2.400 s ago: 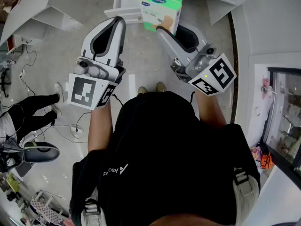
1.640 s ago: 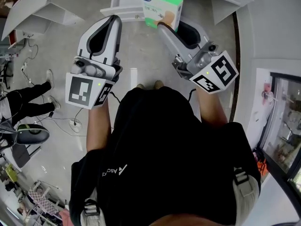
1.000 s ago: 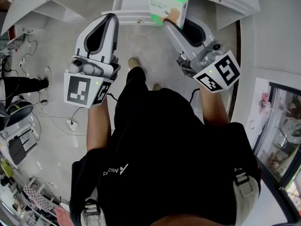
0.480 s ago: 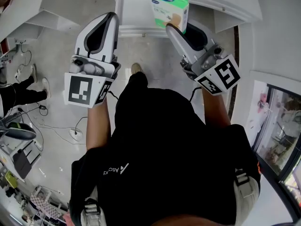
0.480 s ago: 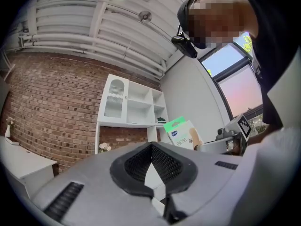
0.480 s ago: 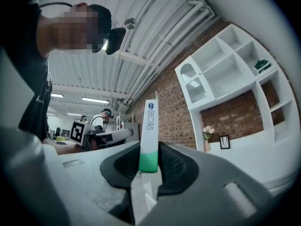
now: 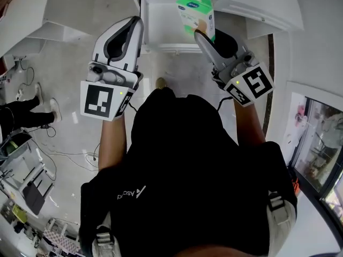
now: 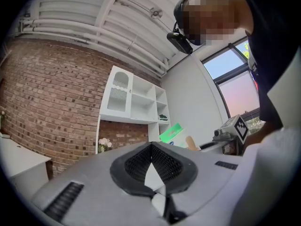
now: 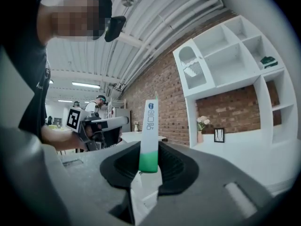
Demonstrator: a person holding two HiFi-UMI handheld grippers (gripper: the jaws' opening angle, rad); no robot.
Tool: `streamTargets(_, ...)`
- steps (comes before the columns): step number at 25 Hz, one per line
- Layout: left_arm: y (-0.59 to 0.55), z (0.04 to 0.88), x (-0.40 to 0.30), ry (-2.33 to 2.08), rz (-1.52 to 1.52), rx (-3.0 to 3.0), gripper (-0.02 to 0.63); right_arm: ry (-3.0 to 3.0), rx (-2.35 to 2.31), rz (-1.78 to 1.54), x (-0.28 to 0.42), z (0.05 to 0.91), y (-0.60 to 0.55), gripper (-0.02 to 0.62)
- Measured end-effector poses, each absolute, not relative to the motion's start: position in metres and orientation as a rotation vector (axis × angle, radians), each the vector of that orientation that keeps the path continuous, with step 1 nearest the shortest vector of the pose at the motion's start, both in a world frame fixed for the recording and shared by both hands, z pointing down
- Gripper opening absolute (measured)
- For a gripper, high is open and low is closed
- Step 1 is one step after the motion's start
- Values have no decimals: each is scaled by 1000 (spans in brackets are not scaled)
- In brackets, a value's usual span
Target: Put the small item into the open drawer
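**Box held at the open drawer**

The right tongs (image 7: 201,32) are clamped on a thin green-and-white box (image 7: 196,14), which stands upright between the jaws. In the head view the box sits over the right part of the open white drawer (image 7: 159,25). I cannot tell whether it touches the drawer. The left tongs (image 7: 136,24) are closed together with nothing in them, by the drawer's left front corner.

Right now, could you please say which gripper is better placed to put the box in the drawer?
The right gripper: it is shut on the green-and-white cardboard box by the open white drawer; the left gripper is shut and empty.
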State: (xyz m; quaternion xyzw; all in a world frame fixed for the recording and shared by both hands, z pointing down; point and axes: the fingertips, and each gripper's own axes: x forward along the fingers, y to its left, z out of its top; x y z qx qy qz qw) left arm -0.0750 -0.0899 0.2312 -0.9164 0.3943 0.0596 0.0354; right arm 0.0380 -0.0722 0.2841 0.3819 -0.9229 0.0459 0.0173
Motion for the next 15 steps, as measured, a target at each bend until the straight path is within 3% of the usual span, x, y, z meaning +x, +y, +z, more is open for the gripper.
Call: streamTargets(15,-184,283,-116,1242,204,-2880,-2,-2516,982,244,-14,404,-189,86)
